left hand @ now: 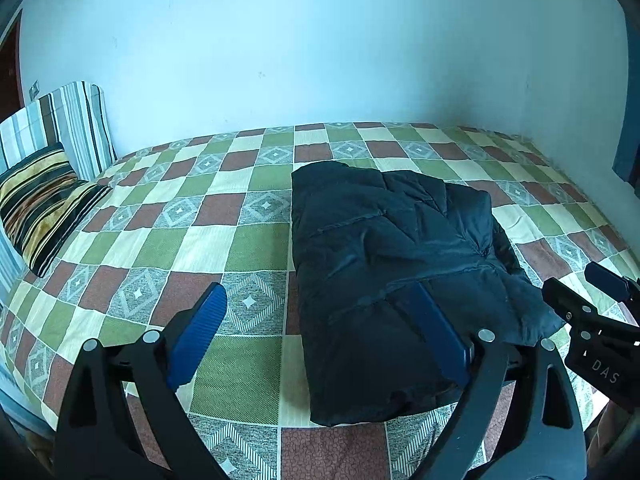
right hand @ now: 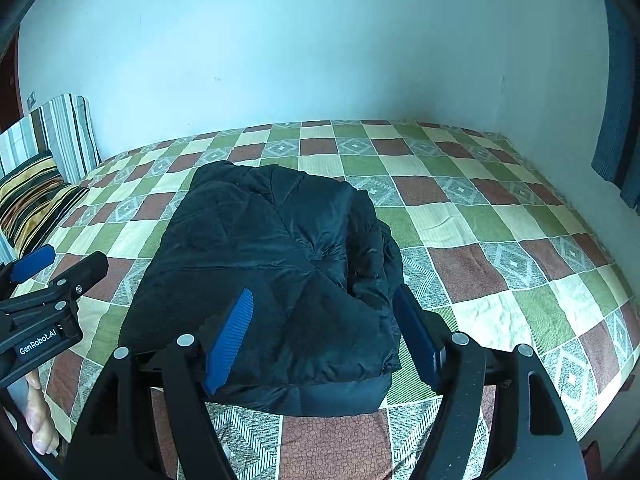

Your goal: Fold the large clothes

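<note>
A black padded jacket (left hand: pixel 392 248) lies folded into a thick bundle on the checkered bedspread (left hand: pixel 224 216). It also shows in the right wrist view (right hand: pixel 272 264). My left gripper (left hand: pixel 320 292) is open and empty, held above the jacket's near left edge; its right finger is over the fabric, its left over the bedspread. My right gripper (right hand: pixel 324 296) is open and empty, jaws spread wide above the jacket's near end. The right gripper also shows at the right edge of the left wrist view (left hand: pixel 576 292); the left gripper shows at the left edge of the right wrist view (right hand: pixel 60 264).
The bed (right hand: pixel 500 240) stands against a pale wall. Two striped pillows (left hand: pixel 48 200) lean at the bed's far left. A blue curtain (right hand: pixel 616 120) hangs at the right. A bare foot (right hand: pixel 40 420) shows at the lower left, beside the bed.
</note>
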`<state>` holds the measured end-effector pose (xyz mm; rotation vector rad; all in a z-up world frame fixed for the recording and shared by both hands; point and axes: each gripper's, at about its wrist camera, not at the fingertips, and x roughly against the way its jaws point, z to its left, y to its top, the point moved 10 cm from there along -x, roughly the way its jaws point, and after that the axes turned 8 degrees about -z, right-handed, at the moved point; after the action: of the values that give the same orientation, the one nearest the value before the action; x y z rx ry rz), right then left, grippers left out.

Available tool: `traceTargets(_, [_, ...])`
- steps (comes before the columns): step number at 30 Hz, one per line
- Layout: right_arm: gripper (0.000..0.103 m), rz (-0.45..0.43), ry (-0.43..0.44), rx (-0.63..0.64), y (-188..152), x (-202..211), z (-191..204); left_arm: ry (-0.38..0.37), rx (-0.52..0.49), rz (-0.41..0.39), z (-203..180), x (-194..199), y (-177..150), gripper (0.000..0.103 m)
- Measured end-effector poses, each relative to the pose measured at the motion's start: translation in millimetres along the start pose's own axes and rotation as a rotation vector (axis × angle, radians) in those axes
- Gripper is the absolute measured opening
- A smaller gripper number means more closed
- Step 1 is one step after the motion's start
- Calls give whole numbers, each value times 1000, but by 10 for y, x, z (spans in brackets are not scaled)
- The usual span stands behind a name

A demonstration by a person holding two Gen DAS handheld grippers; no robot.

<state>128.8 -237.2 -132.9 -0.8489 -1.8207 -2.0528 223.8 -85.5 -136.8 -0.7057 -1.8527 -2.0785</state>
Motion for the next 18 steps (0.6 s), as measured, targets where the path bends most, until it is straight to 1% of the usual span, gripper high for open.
traceTargets(8, [72,-7,3,-1,1,40,10,12,3,-12,19,63,12,94])
traceTargets(11, [72,-8,4,-1,1,48,14,16,6,-15,23,83,18,98])
traceTargets(15, [72,-12,5,-1,0,73,10,31,0,-36,31,131,39,99])
traceTargets(18, [72,-16,5,1,9,94,10,23,2,-42,30,169,51,99])
